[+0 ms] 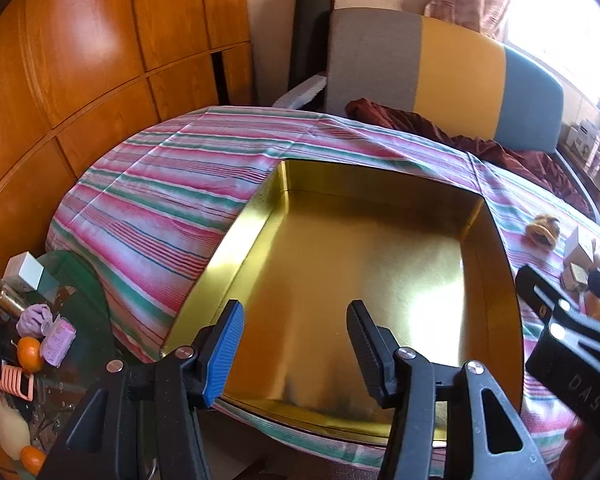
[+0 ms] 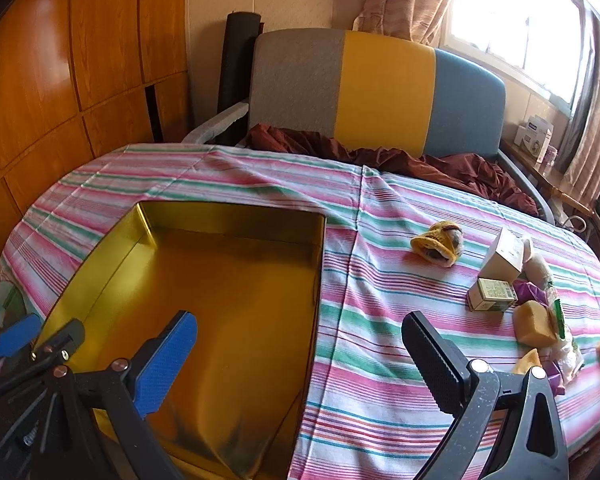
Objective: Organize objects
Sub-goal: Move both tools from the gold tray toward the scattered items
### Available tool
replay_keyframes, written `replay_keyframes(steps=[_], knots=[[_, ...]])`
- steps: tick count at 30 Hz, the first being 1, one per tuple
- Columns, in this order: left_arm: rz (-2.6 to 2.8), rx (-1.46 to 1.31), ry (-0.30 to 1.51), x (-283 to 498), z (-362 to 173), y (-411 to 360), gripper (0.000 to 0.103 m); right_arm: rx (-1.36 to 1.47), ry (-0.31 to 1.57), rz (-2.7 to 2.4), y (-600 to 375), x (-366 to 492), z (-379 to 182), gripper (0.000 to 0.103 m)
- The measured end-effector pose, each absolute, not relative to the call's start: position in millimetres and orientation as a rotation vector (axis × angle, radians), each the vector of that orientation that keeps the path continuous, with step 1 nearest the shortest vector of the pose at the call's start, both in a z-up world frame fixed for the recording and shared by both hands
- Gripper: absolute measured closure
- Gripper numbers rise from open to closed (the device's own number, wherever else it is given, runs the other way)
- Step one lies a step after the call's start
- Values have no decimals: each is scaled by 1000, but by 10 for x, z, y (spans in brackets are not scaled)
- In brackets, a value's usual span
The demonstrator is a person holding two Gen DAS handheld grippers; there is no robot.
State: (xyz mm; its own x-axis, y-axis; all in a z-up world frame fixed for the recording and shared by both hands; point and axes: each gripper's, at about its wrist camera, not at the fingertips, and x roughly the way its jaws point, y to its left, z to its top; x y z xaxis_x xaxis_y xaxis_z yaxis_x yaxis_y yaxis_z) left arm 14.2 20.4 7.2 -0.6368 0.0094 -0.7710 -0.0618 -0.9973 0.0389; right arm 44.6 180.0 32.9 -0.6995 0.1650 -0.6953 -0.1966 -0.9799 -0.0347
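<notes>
A shallow gold tin box point(image 1: 380, 256) lies open and empty on the striped cloth; it also shows in the right wrist view point(image 2: 228, 288). My left gripper point(image 1: 296, 340) is open and empty over the box's near part. My right gripper point(image 2: 300, 356) is open and empty over the box's right rim. To the right on the cloth lie a yellow knitted pouch point(image 2: 438, 243), a white carton point(image 2: 502, 256), a small green-printed box point(image 2: 492, 295), yellow sponges point(image 2: 534, 324) and purple wrapping point(image 2: 530, 291).
The striped cloth point(image 2: 380, 320) covers the table. A grey, yellow and blue chair point(image 2: 380, 96) with a dark red cloth point(image 2: 420, 160) stands behind. A side table point(image 1: 84, 312) at the left holds oranges, a pink box and bottles. Wooden panels point(image 1: 80, 60) line the left.
</notes>
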Motion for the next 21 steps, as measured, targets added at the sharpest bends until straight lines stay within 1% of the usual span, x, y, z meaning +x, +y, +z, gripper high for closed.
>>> replay_keyframes(steps=[5, 8, 9, 11, 16, 21], knots=[[2776, -1303, 147, 195, 55, 322, 49, -1079, 38, 2749, 1928, 504, 365, 0], [2723, -1336, 122, 181, 5, 352, 49, -1115, -55, 2753, 2021, 548, 346, 0], [2699, -1357, 101, 172, -23, 350, 49, -1133, -55, 2754, 2090, 593, 331, 0], [2653, -1399, 51, 145, -83, 344, 49, -1131, -20, 2751, 2222, 686, 307, 0], [2593, -1465, 12, 141, -172, 379, 49, -1063, 65, 2692, 2680, 1005, 247, 0], [2607, -1376, 69, 262, -125, 520, 49, -910, 114, 2578, 3307, 1410, 279, 0]])
